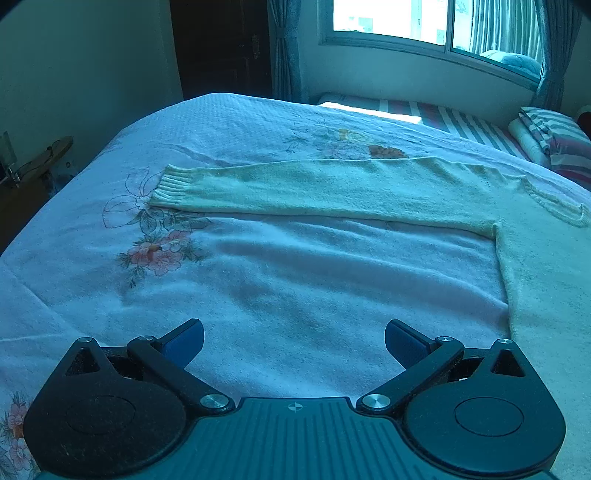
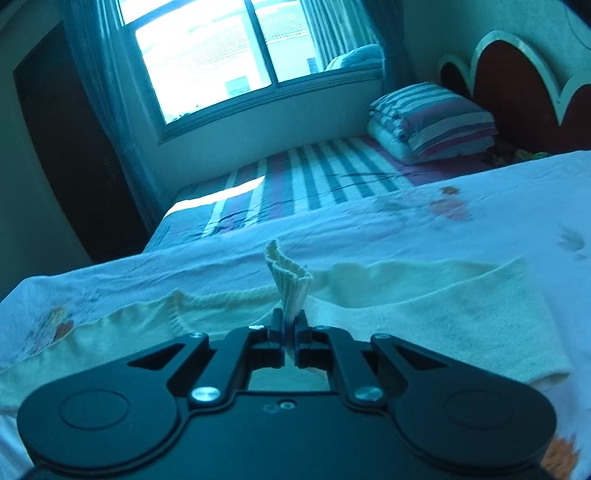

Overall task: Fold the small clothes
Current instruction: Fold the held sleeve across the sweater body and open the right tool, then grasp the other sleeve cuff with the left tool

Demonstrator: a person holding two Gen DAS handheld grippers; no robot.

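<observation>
On the bed (image 1: 258,288) we pinch the sweater (image 2: 424,306) cuff (image 2: 290,280) w/ right gripper (image 2: 290,325) to fold it, left gripper (image 1: 294,341) wide, empty.

The left wrist view looks down low across the bed (image 1: 258,122) toward the window (image 1: 424,22) from its near edge. The right wrist view sits close over the sweater (image 2: 424,306), facing the same window (image 2: 207,55) and striped pillow (image 2: 432,118).

A home bedroom is shown; a bed (image 1: 258,122) is spread with a floral blanket (image 1: 155,251). A striped pillow (image 2: 436,118) and curtained window (image 2: 207,59) are seen.
</observation>
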